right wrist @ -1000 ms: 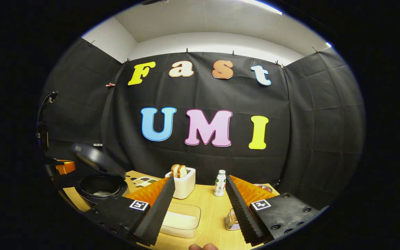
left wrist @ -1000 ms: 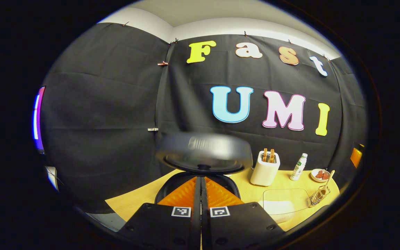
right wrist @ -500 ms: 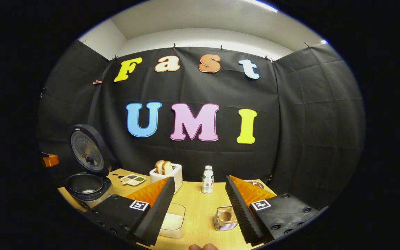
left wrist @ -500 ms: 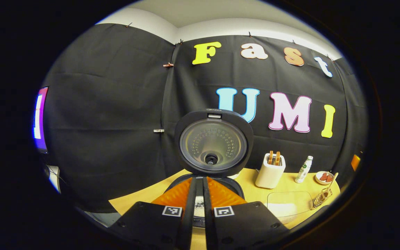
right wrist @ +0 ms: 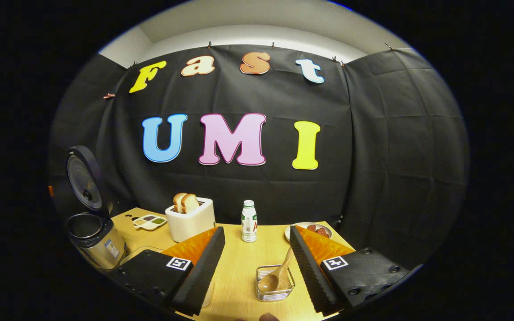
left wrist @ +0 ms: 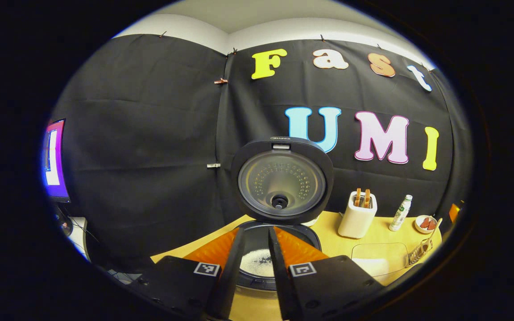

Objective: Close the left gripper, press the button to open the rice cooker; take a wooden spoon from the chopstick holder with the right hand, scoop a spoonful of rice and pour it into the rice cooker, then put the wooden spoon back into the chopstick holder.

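Left gripper parted slightly, empty, right gripper wide, empty, wooden table.

A staged recording booth, dressed as a kitchen corner. Black cloth pinned up with clips forms the walls, with a plain white wall and ceiling above it. A wooden bench carries kitchen things: an open rice cooker, a toaster with bread, a small bottle, a plate of food and a wire holder with a spoon. A lit screen stands outside the cloth at the left.
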Tool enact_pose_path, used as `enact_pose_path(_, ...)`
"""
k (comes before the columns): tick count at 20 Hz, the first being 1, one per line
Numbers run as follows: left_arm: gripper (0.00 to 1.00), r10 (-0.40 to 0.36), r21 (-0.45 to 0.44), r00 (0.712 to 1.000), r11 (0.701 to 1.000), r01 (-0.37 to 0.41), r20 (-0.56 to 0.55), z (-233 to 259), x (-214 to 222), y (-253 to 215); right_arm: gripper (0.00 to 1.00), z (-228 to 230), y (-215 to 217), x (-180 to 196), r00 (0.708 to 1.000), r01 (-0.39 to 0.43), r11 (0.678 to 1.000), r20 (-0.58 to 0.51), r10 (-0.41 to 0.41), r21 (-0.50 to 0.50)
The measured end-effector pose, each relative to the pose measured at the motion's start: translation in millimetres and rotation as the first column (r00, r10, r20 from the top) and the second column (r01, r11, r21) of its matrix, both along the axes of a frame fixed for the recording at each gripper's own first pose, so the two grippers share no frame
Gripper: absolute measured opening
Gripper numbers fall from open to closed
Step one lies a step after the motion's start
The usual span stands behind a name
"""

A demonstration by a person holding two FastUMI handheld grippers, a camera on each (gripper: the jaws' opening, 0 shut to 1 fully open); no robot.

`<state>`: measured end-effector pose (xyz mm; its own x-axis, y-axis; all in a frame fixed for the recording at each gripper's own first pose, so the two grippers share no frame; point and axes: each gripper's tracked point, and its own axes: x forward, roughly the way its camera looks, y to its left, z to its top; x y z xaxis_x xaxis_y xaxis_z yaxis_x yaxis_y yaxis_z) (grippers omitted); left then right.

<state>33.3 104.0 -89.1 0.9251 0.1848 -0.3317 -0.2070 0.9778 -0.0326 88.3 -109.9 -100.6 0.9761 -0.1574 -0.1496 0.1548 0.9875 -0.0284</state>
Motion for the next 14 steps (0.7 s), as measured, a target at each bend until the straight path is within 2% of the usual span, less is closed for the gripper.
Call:
enact_pose_path(3,0.52,-0.004,0.000,1.000,1.000,0.004,-0.014,0.5,-3.5,-8.5,0.90,-20.1,-22.5,18.9,0.999,0.005,1.000,-0.038,-0.004,0.009)
enact_pose_path(4,0.63,0.002,0.001,1.000,1.000,-0.002,-0.006,4.0,-4.3,-10.7,0.90,-27.9,-29.2,24.1,0.998,0.007,1.000,-0.057,-0.006,0.018)
enact_pose_path(6,0.71,0.012,0.010,1.000,1.000,-0.012,-0.010,6.3,-7.6,-15.4,0.90,-41.2,-38.6,33.9,0.997,0.003,1.000,-0.082,-0.001,0.028)
enact_pose_path(11,0.74,0.035,0.034,0.999,0.999,-0.035,0.000,16.8,-20.3,-24.2,0.90,-80.7,-56.7,55.9,0.989,-0.013,1.000,-0.149,0.015,0.014)
enact_pose_path(14,0.75,0.051,0.034,0.999,0.998,-0.051,-0.010,20.3,-28.3,-29.7,0.90,-105.5,-78.0,66.6,0.981,0.028,0.998,-0.191,-0.018,0.052)
